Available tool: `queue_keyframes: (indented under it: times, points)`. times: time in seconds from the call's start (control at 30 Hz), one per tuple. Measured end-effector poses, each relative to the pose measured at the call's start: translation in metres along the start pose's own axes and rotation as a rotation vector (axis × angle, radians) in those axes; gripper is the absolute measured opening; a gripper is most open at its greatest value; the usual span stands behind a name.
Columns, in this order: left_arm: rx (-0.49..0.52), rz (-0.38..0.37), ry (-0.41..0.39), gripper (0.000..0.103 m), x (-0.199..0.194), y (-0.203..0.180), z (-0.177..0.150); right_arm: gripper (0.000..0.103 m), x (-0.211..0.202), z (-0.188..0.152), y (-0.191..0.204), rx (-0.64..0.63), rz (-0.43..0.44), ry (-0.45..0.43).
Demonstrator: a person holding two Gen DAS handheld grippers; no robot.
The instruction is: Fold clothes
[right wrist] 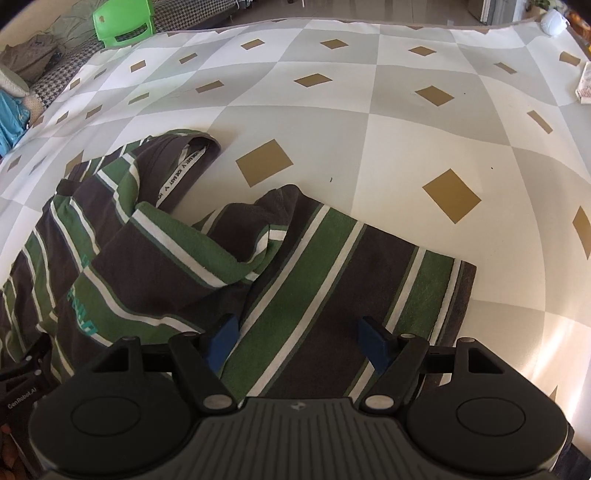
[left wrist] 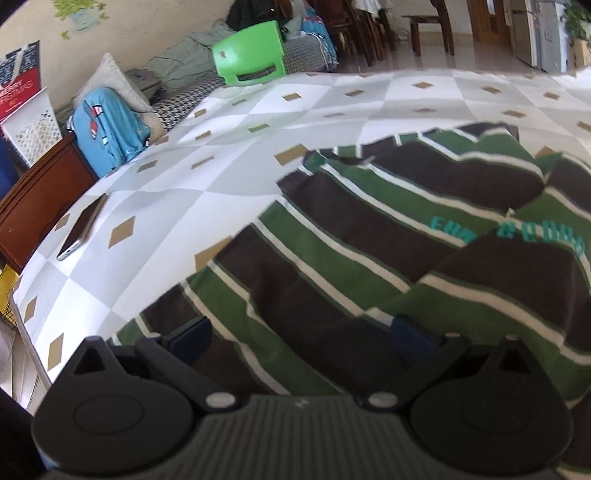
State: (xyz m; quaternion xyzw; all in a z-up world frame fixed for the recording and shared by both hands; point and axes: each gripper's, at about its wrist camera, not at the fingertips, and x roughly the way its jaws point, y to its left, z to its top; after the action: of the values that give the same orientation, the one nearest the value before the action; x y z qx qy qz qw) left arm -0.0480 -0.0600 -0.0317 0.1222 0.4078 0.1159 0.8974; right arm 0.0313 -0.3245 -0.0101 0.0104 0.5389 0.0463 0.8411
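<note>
A green, dark brown and white striped shirt [left wrist: 388, 236] lies rumpled on the table covered with a grey and white diamond-pattern cloth [left wrist: 177, 173]. My left gripper [left wrist: 301, 338] is open, low over the shirt's striped body, with cloth between its blue pads. In the right wrist view the shirt [right wrist: 314, 273] shows its collar with a printed label [right wrist: 181, 166] at the far left and a flat part near me. My right gripper [right wrist: 299, 341] is open just above that flat part, near the shirt's right edge. Part of the left gripper [right wrist: 22, 373] shows at the lower left.
A phone [left wrist: 83, 227] lies on the table at the left. A green plastic chair [left wrist: 251, 53] stands past the far edge, beside a sofa with a blue bag [left wrist: 107, 129]. A white item [right wrist: 585, 83] and a white object [right wrist: 554, 22] sit at the table's far right.
</note>
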Motion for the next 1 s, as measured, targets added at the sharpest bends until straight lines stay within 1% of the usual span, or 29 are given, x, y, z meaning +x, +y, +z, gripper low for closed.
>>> queue_keyframes:
  times: [0.1, 0.2, 0.37, 0.5, 0.67, 1.0]
  points:
    - [0.062, 0.027, -0.028, 0.103, -0.003, -0.011, -0.002, 0.076, 0.004, 0.000, 0.009, -0.037, -0.036, -0.011]
    - [0.109, 0.055, -0.052, 0.103, -0.006, -0.019, -0.006, 0.080, 0.008, 0.004, 0.010, -0.028, -0.046, -0.019]
    - [0.107, 0.055, -0.044, 0.103, -0.010, -0.022, -0.007, 0.082, 0.014, 0.013, 0.012, -0.010, -0.067, -0.028]
    - [0.068, 0.025, -0.015, 0.103, -0.010, -0.018, -0.005, 0.083, 0.017, 0.019, 0.011, 0.012, -0.073, -0.034]
    - [0.010, -0.039, 0.024, 0.103, -0.009, -0.015, -0.003, 0.084, 0.021, 0.026, 0.010, 0.029, -0.083, -0.046]
    - [0.002, -0.140, 0.050, 0.103, -0.015, -0.027, -0.002, 0.085, 0.031, 0.041, 0.007, 0.049, -0.104, -0.081]
